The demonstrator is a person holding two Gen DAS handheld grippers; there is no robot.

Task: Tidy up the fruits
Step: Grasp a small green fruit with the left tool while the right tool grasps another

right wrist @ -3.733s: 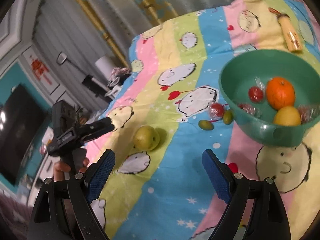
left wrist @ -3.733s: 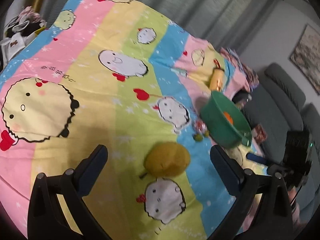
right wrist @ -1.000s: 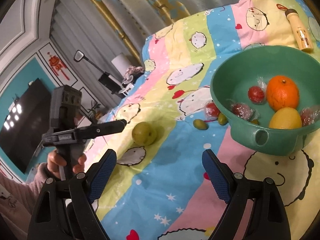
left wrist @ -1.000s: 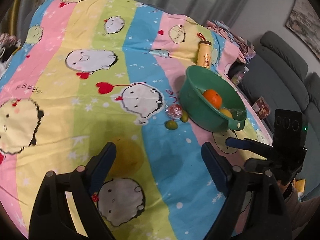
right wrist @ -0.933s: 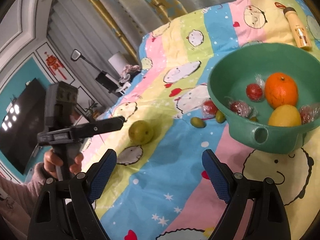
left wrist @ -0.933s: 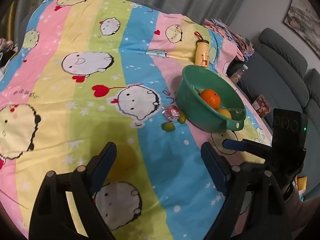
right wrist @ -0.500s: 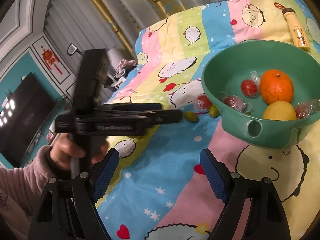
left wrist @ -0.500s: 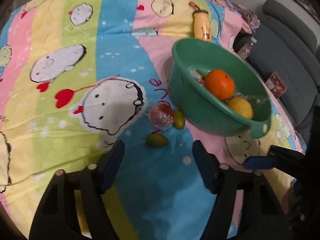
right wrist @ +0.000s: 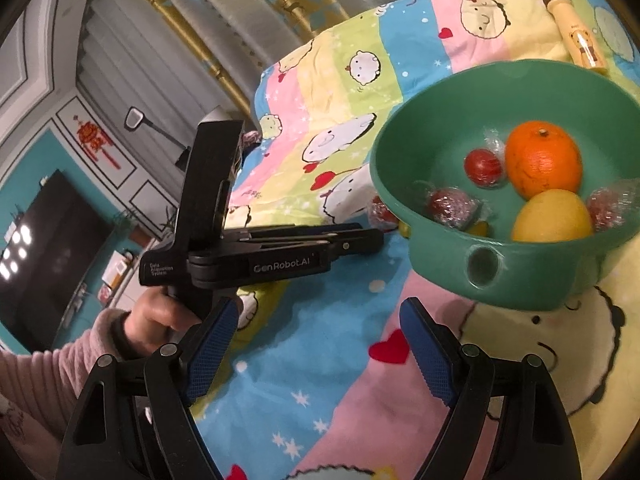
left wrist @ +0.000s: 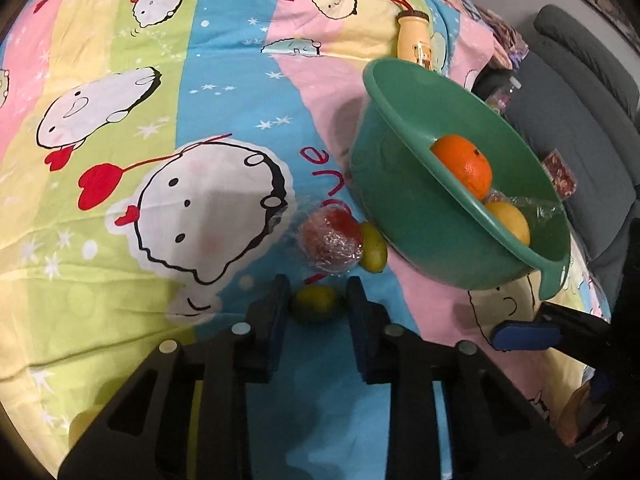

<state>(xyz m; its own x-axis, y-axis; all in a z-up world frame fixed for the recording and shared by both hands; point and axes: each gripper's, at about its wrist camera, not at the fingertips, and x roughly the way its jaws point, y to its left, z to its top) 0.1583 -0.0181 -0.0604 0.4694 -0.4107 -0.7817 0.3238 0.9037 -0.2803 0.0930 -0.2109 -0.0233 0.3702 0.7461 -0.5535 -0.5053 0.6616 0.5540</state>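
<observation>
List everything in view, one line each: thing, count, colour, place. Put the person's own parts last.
Bowl: one, green, on the cloth.
Orange: one, orange, in the bowl.
Lemon: one, yellow, in the bowl, against the orange.
Wrapped red fruits: three in the bowl, in clear film.
Wrapped red fruit: one, on the cloth beside the bowl.
Small green fruit: one, between the left claw's fingers.
Second green fruit: one, yellow-green, against the bowl's wall.
Bottle: one, cream, lying beyond the bowl.
Cloth: one, pastel stripes with cartoon faces.
Sofa: grey, past the cloth.
Left claw: black, nearly closed around the green fruit.
Right claw: black with blue pads, open, empty.
</observation>
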